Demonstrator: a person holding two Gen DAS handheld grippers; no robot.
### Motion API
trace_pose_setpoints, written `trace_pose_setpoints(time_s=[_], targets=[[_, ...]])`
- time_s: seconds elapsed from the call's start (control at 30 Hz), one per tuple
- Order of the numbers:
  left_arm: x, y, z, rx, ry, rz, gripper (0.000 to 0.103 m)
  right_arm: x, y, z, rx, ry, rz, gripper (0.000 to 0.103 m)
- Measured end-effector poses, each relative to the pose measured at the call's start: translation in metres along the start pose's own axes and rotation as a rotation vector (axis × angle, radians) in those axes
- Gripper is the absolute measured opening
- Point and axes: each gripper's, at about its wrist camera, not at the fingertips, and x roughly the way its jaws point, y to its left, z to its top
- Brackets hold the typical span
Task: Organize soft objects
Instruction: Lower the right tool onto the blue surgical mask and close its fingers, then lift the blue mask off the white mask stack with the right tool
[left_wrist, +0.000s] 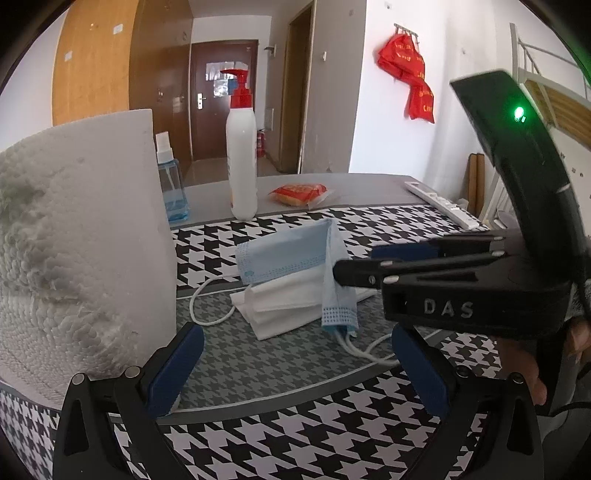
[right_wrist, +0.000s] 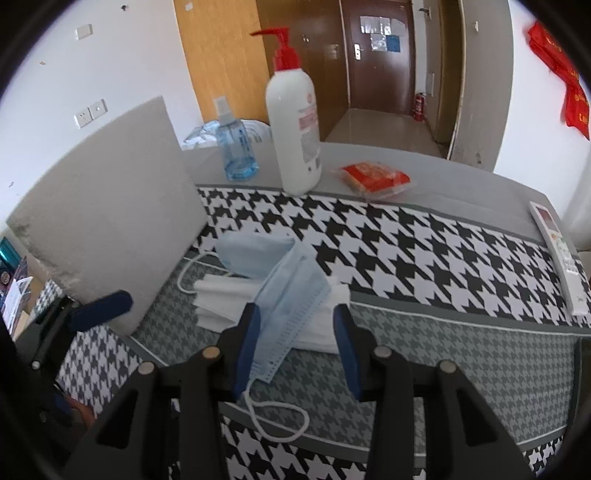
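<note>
blue mask (right_wrist: 284, 295) on white masks (right_wrist: 221, 299)

A matt, pleated blue cloth mask (right_wrist: 284, 295) is seen; the paper roll (left_wrist: 74, 240) is embossed and rough, the pump bottle (right_wrist: 295, 122) glossy plastic.

Even daylight fills both fisheye views, brightest on the white walls, leaving only faint shadows under the face masks (left_wrist: 291, 273) on the desk (left_wrist: 369, 188). Straight lines bow toward black corners. A green lamp (left_wrist: 519, 112) flares top right in the left view, while the paper roll (right_wrist: 107, 229) blurs in the right.
</note>
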Motion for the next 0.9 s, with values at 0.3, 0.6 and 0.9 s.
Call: trace_pose_setpoints(time_s=[0.3, 0.6, 0.9], targets=[[-0.002, 0.001, 0.0, -0.005, -0.016, -0.007, 0.102, -0.005, 0.009, 0.011, -0.041, -0.016, 0.006, 0.046], [-0.003, 0.002, 0.0, -0.014, -0.006, 0.001, 0.102, 0.014, 0.005, 0.008, -0.026, 0.053, -0.012, 0.046], [0.002, 0.002, 0.002, -0.013, 0.004, 0.014, 0.102, 0.022, -0.003, 0.0, -0.002, 0.108, -0.032, 0.013]])
